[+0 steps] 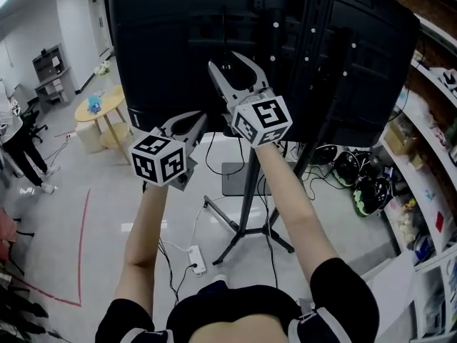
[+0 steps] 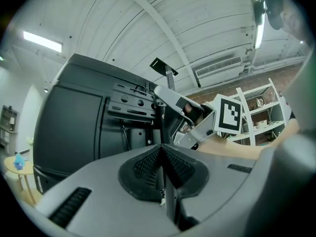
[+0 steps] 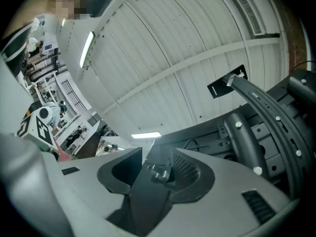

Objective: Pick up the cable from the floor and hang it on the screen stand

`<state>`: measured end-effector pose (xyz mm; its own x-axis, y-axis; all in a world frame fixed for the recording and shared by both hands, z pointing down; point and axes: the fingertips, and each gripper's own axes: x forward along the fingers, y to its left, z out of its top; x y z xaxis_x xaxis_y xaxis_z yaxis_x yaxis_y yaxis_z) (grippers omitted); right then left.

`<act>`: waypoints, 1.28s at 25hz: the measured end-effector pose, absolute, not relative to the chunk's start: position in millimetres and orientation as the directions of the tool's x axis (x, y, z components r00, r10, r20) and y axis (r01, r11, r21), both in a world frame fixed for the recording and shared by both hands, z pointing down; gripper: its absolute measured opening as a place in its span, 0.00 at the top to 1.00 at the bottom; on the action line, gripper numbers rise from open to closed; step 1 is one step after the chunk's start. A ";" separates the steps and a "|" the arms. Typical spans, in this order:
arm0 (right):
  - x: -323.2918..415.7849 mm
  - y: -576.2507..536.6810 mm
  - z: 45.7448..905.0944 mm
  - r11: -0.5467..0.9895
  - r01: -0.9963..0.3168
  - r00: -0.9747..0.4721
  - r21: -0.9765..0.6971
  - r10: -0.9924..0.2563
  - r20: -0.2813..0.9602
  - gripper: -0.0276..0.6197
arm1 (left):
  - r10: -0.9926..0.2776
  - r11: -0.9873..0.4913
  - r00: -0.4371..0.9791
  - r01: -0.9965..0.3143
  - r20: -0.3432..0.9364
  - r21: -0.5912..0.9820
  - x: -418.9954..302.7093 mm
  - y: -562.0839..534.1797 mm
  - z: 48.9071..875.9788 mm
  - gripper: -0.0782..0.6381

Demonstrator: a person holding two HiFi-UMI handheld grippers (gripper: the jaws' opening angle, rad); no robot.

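left claw [image 1: 200, 120] pinched together, right claw [image 1: 225, 63] spread

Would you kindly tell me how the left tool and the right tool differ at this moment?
The left tool has its jaws pressed together, while the right tool has them standing apart. The right tool tilts upward and sits higher in the head view; the left tool lies lower and nearly level. Both are empty and face the back of the black screen.

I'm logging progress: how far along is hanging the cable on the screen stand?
Likely nearly done: a black cable hangs by the screen stand, hooking unconfirmed. Nothing in hand: right gripper open, empty; left gripper shut, empty. Possibly left: the white power strip on the floor.
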<state>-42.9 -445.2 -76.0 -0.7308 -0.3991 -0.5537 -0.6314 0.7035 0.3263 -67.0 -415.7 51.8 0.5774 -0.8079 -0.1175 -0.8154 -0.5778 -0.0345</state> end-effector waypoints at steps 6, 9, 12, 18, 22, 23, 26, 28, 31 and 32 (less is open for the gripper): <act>-32.6 -460.6 -53.3 0.717 -0.651 -0.702 0.247 -0.447 -0.554 0.53 | -0.817 -0.571 0.567 -0.821 -0.104 0.013 -73.1 -422.9 74.0 0.88; -27.2 -463.8 -37.1 0.738 -0.646 -0.697 0.194 -0.467 -0.544 0.53 | -0.819 -0.571 0.565 -0.820 -0.102 0.035 -67.5 -428.2 85.5 0.88; -29.5 -462.4 -12.7 0.773 -0.620 -0.709 0.137 -0.476 -0.521 0.53 | -0.820 -0.571 0.563 -0.819 -0.103 0.066 -64.1 -429.6 95.4 0.88; -34.1 -447.0 33.7 0.866 -0.497 -0.749 -0.051 -0.458 -0.478 0.53 | -0.831 -0.556 0.546 -0.822 -0.104 0.122 -68.1 -432.1 111.5 0.88; -35.9 -428.3 61.2 0.890 -0.443 -0.785 -0.111 -0.445 -0.431 0.54 | -0.846 -0.533 0.523 -0.839 -0.107 0.112 -72.5 -433.3 121.6 0.88; -35.1 -424.9 67.0 0.889 -0.442 -0.788 -0.121 -0.450 -0.420 0.54 | -0.848 -0.530 0.520 -0.840 -0.108 0.116 -72.7 -433.5 123.9 0.88; -32.8 -419.7 85.0 0.874 -0.462 -0.793 -0.149 -0.483 -0.372 0.54 | -0.847 -0.531 0.520 -0.837 -0.106 0.136 -72.0 -433.1 131.7 0.88; -33.8 -418.4 93.4 0.867 -0.472 -0.798 -0.158 -0.496 -0.342 0.54 | -0.848 -0.530 0.521 -0.836 -0.098 0.143 -72.8 -433.5 137.0 0.88; -36.0 -418.1 97.1 0.863 -0.482 -0.799 -0.154 -0.505 -0.326 0.57 | -0.850 -0.526 0.518 -0.837 -0.092 0.150 -74.8 -435.2 143.0 0.88; -36.1 -418.9 97.7 0.860 -0.489 -0.798 -0.149 -0.509 -0.321 0.59 | -0.851 -0.525 0.517 -0.837 -0.090 0.152 -75.0 -436.1 144.9 0.88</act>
